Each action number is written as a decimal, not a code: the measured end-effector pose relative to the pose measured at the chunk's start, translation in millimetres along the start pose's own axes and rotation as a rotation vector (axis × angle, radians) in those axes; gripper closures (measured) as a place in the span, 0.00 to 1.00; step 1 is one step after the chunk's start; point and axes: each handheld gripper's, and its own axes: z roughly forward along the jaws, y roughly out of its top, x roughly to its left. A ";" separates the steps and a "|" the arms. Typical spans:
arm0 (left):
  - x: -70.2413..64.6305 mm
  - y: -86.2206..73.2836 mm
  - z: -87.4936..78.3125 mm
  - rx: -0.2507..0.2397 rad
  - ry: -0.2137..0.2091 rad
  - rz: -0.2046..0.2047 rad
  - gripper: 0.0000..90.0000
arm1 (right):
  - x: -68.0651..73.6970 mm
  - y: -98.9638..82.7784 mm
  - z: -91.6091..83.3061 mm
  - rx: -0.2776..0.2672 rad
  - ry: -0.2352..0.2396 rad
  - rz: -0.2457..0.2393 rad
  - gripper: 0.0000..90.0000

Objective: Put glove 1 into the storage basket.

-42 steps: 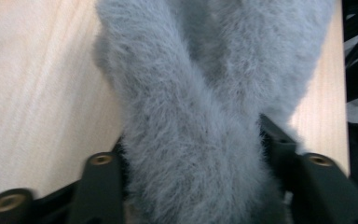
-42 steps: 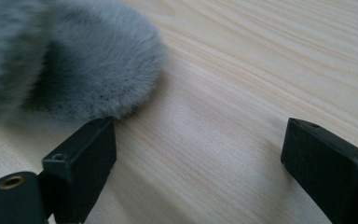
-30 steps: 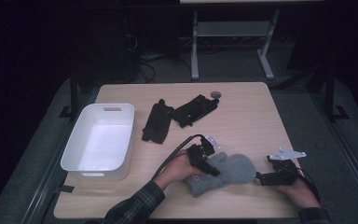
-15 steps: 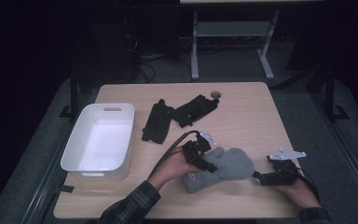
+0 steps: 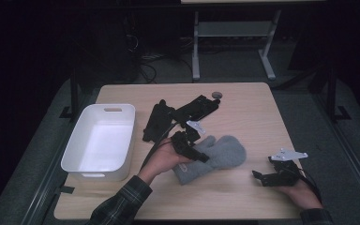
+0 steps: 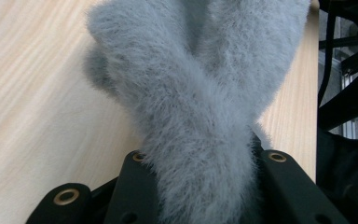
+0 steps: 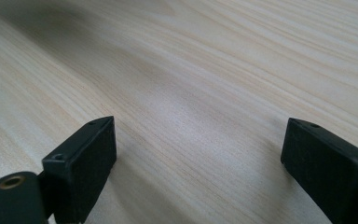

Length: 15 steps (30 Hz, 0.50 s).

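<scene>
The left gripper is clamped on the grey fuzzy mitten, right of the white bin. The right gripper rests near-right on the table, jaws apart.

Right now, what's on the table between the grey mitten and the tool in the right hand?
Nothing: in the high view, bare wood separates the grey mitten from the right tool.

No text, label, brand, number or sign can be read anywhere in these views. The white tub, the grey fleece mitten and the wooden table all show plain, unmarked surfaces.
</scene>
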 end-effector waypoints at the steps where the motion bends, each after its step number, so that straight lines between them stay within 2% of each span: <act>1: 0.0 0.0 0.0 0.000 0.000 0.000 0.77 | 0.0 0.0 0.0 0.000 0.000 -0.001 0.11; 6: 2.7 1.5 -16.3 -0.025 0.013 -0.014 0.76 | 0.0 0.0 0.0 0.000 0.000 0.000 0.11; 15: 7.8 0.4 -42.2 -0.033 0.048 -0.029 0.76 | 0.1 0.0 0.0 0.000 0.000 0.001 0.11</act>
